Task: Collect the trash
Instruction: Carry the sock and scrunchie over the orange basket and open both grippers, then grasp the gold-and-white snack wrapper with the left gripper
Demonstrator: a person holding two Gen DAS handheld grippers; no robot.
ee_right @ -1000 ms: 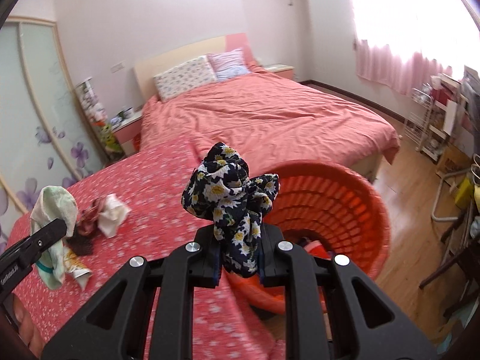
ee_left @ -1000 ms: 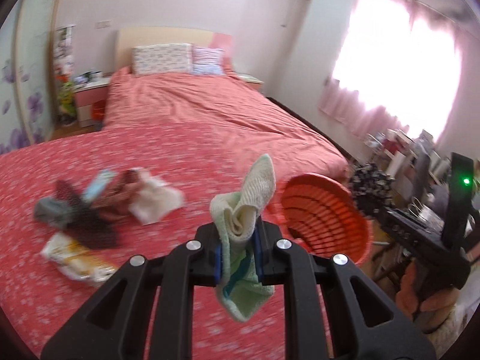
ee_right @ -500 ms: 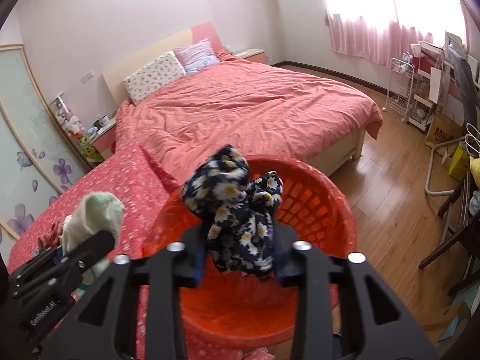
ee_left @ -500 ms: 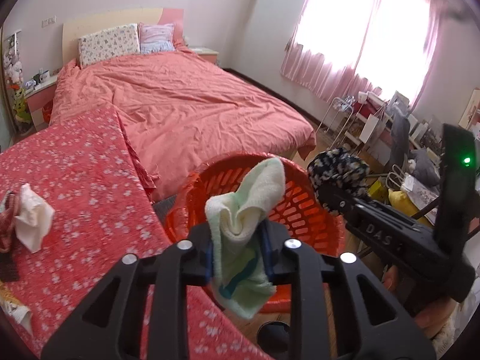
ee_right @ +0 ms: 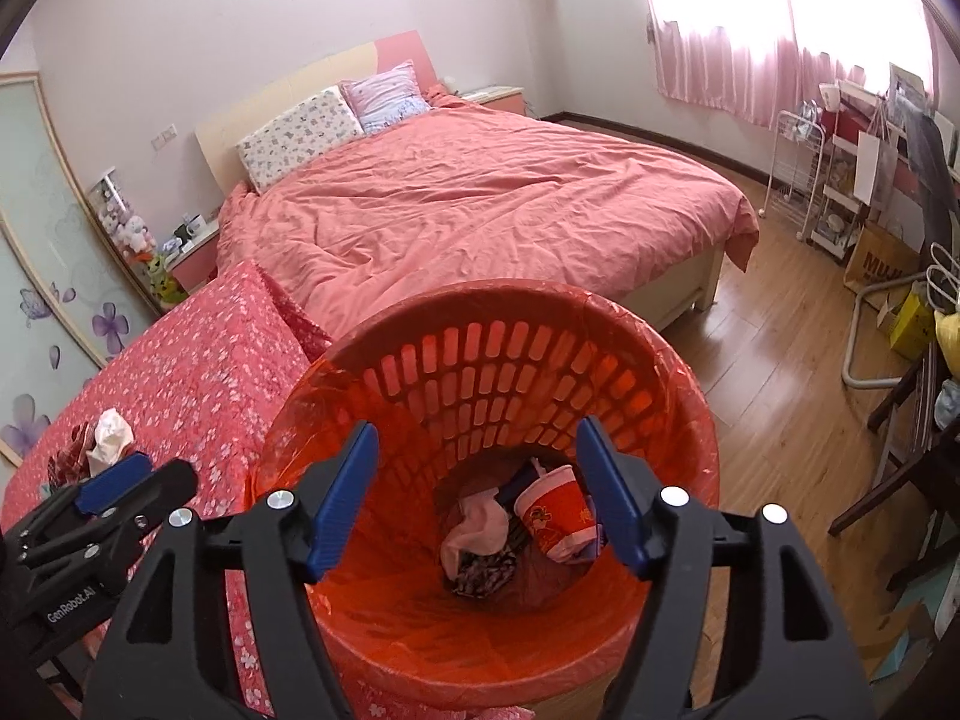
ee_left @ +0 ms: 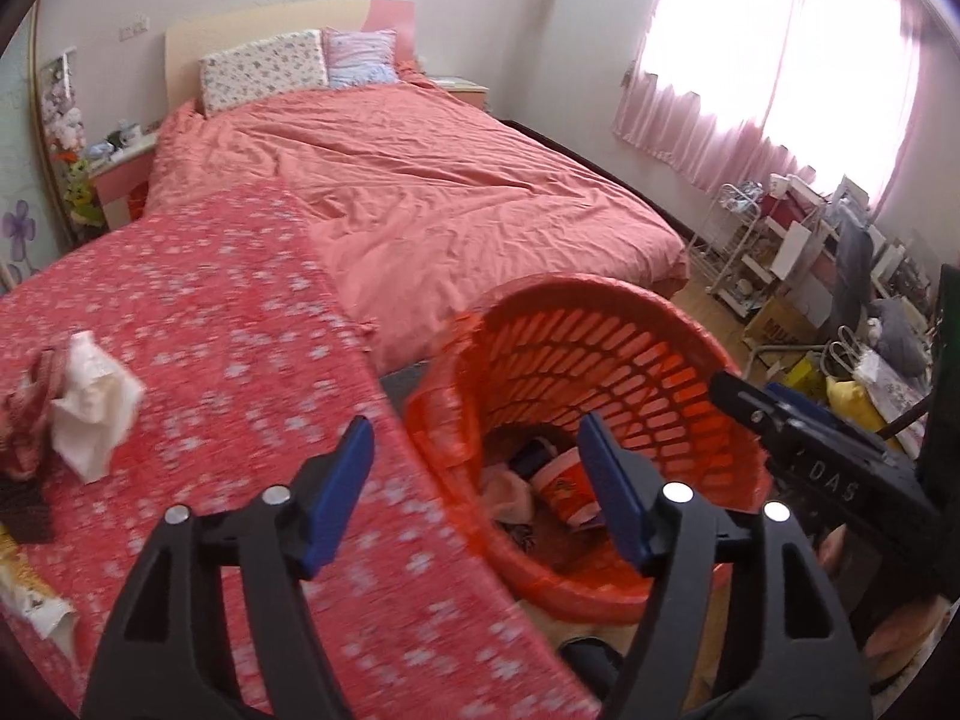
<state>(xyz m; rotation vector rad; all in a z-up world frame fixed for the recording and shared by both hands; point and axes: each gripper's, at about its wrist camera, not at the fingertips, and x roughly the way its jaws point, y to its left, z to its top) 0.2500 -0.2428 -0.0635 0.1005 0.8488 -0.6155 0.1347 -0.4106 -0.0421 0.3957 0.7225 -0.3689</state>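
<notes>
1. Basket (ee_right: 600, 360): round orange plastic, slotted lattice wall, lined with a thin translucent orange bag crinkled over the rim; stands on the floor just beside the floral-covered surface.
2. Basket contents: red paper cup (ee_right: 555, 513) lying on its side, pink crumpled cloth (ee_right: 477, 525), dark floral-print fabric (ee_right: 483, 570) at the bottom.
3. Right gripper (ee_right: 477, 495): black frame, blue flat pads, jaws spread wide and empty, poised directly above the basket mouth.
4. Left gripper (ee_left: 474, 495): same build, jaws spread wide and empty, over the basket's near rim and the cover's edge.
5. Cover (ee_left: 210, 324): red cloth with small white flower print, smooth.
6. Remaining trash on the cover: white crumpled tissue (ee_left: 90, 402), touching a reddish patterned cloth (ee_left: 27, 414).
7. Bed (ee_right: 492, 198): wrinkled coral duvet, two rectangular pillows at the headboard.
</notes>
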